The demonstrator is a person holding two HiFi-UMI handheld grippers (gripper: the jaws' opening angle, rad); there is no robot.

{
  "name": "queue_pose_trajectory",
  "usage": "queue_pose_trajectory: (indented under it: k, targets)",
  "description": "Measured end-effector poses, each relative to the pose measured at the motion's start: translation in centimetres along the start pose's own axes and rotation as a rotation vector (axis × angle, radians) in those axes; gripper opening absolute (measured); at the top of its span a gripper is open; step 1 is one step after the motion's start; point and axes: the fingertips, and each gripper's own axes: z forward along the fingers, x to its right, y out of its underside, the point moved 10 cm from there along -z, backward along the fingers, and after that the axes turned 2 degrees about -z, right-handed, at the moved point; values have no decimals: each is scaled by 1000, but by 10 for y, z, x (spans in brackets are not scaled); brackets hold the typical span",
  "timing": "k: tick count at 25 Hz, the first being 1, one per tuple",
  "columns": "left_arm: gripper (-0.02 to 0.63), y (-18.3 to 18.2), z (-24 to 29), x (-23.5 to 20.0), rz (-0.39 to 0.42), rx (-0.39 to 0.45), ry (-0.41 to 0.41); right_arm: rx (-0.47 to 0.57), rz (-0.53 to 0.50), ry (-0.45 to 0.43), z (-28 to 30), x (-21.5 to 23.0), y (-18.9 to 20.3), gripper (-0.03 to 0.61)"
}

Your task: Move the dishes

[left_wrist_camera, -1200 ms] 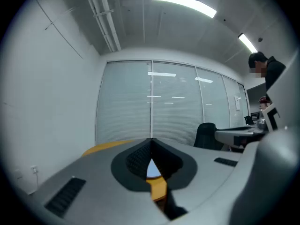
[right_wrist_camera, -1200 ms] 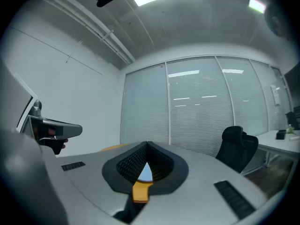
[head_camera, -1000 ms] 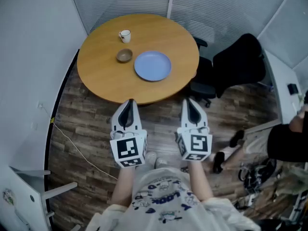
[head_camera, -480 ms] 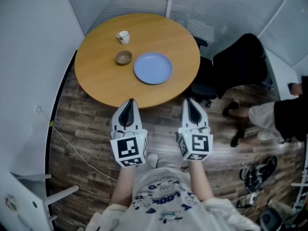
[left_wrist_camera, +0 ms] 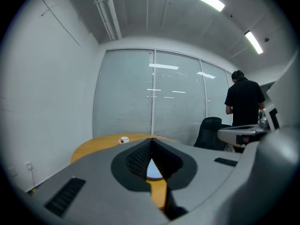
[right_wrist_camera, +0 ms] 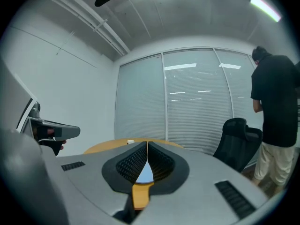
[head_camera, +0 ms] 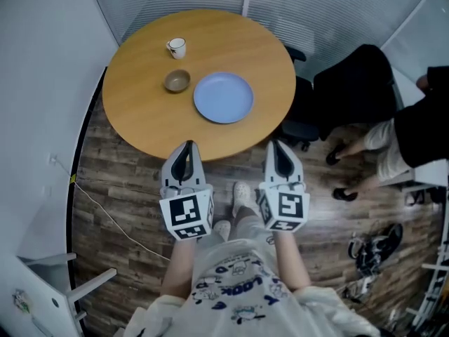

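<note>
Judging by the layout, the task stands at the approach step, with no dish lifted yet. The left gripper [head_camera: 187,149] hangs off the near edge of the round wooden table [head_camera: 140,118], over the plank floor, its tongs pressed together on nothing. On the table, a white cup [head_camera: 176,47] stands toward the far left rim. A small brown bowl [head_camera: 177,81] sits just nearer the table's middle, and a blue plate [head_camera: 223,97] lies at the middle, close beside the bowl but apart from it. The right gripper [head_camera: 276,149] also hangs off the near edge, level with the left one, tongs likewise together and empty. The next move likely calls for both hands to reach in over the near edge and for the tongs to part before any contact. The flat plate would probably need a pinch on its rim. Writing: each gripper's cube shows only black-and-white square markers. The cup bears a small dark mark, too small to read. The lettering on the person's shirt is not reliably legible.
</note>
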Motion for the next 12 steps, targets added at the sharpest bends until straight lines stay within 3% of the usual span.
queue_pose_trajectory:
  k: [12]
  targets:
    - [3, -5, 109, -12, -45, -50, -103, -68, 17, -60, 130, 52, 8, 3]
